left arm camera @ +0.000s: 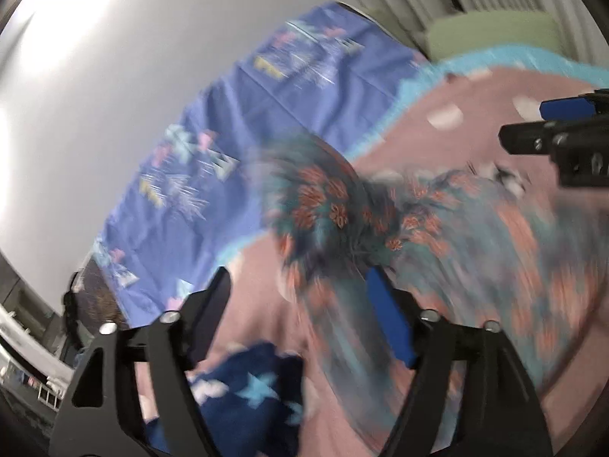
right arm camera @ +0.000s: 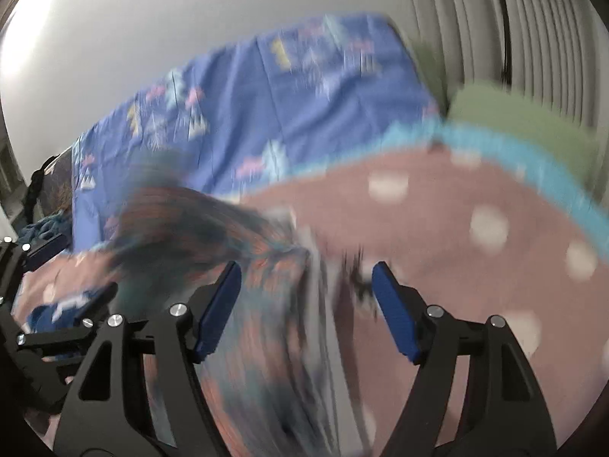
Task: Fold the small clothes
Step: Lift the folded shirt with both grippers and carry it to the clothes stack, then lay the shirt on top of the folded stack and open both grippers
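Note:
A small garment with a teal and orange floral print lies rumpled on a pink blanket with white dots. My left gripper is open, its jaws wide apart just above the garment's near edge. In the right wrist view the same garment lies between and left of the fingers, blurred by motion. My right gripper is open over the garment's right edge. A dark blue cloth with light stars lies under the left gripper. The right gripper also shows in the left wrist view.
A blue patterned sheet covers the bed beyond the pink blanket. A green pillow lies at the far right by pleated curtains. A white wall is behind. Dark furniture stands past the bed's left end.

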Tool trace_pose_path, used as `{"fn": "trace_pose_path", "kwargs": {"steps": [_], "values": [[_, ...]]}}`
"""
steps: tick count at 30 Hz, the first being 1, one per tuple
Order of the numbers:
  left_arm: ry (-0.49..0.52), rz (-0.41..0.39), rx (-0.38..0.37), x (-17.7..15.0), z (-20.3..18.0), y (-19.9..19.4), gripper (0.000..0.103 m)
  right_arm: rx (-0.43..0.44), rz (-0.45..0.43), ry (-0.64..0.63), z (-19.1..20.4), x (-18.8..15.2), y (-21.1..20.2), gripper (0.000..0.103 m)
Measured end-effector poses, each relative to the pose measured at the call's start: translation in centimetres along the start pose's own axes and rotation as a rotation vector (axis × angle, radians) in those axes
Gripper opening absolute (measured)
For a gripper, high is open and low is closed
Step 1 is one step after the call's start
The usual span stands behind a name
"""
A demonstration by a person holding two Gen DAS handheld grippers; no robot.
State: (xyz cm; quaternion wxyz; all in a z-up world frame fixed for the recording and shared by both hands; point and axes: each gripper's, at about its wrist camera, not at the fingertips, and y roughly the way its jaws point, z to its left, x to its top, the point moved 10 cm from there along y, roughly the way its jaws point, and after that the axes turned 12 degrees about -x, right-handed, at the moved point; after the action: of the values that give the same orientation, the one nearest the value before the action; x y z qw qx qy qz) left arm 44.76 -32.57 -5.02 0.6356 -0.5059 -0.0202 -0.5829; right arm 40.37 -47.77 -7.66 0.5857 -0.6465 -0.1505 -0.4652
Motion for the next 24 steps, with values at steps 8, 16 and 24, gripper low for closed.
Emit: {"fn": "trace_pose_path", "kwargs": {"steps": [8, 16, 24], "values": [[-0.220, -0.005, -0.092, -6.7, -1.3, 1.3, 0.077, 0.073, 0.132, 0.149, -3.1, -8.2, -0.3, 0.074], [-0.273, -0.054, -0.164, -9.3, -3.8, -3.7, 0.089, 0.056, 0.076, 0.165, -3.8, -10.8, -3.7, 0.077], [-0.333, -0.167, -0.290, -13.3, -7.0, -13.8, 0.100, 0.006, -0.039, 0.112, -4.8, -12.8, -11.4, 0.080]]}}
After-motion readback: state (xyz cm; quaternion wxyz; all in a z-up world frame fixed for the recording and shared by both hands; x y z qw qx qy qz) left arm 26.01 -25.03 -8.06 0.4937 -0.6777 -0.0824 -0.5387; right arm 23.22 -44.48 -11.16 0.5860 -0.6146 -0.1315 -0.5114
